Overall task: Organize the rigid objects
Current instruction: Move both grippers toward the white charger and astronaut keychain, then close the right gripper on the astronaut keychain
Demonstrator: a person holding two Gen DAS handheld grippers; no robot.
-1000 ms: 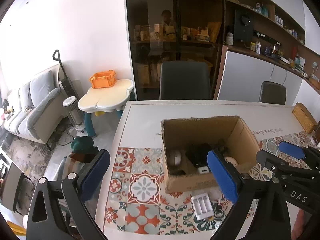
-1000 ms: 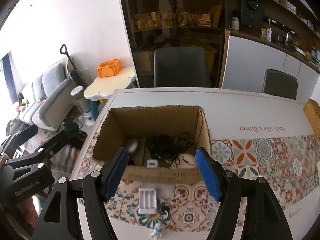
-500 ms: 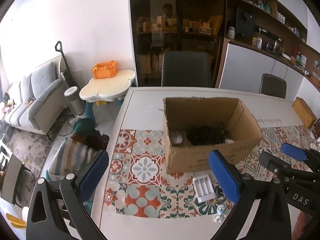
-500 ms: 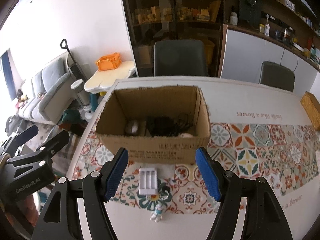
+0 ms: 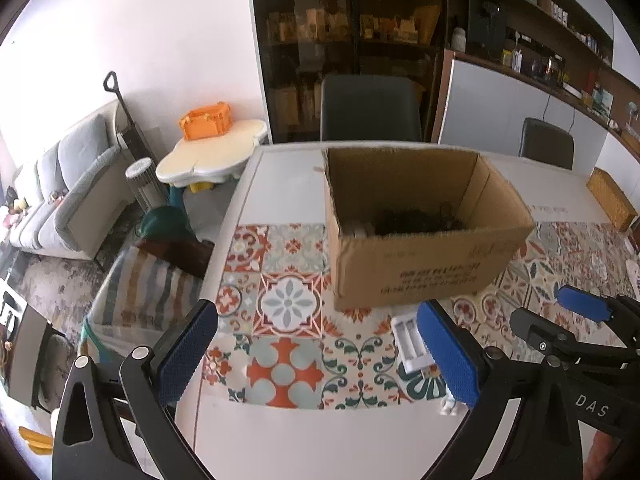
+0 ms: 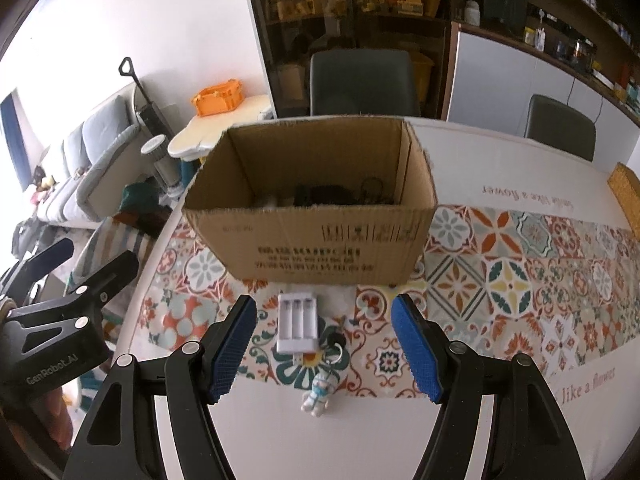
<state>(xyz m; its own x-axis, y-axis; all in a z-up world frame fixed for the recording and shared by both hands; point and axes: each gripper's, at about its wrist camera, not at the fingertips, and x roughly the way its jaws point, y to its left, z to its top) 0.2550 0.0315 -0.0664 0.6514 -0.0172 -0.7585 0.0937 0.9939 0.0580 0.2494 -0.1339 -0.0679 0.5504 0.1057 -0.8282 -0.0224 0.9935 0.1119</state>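
Observation:
An open cardboard box point(image 6: 312, 248) point(image 5: 420, 256) stands on the patterned table mat, with dark cables and a pale round thing inside. In front of it lies a white battery charger point(image 6: 298, 324) point(image 5: 410, 344). A small white astronaut keychain figure point(image 6: 318, 394) lies nearer to me, its black ring beside the charger. My right gripper point(image 6: 326, 346) hovers open above the charger and figure, nothing between its blue pads. My left gripper point(image 5: 318, 354) is open over the mat left of the charger, holding nothing. Each gripper shows at the edge of the other's view.
The table's left edge point(image 5: 224, 248) drops to a striped cloth and a floor with a sofa, a fan and a child's table bearing an orange crate point(image 5: 206, 120). Two dark chairs point(image 6: 364, 80) stand behind the table. A woven box point(image 6: 626, 196) sits at far right.
Both grippers have dropped lower and pulled back from the box. The box interior is now mostly hidden behind its front wall, and the charger and figure sit closer between the right fingers.

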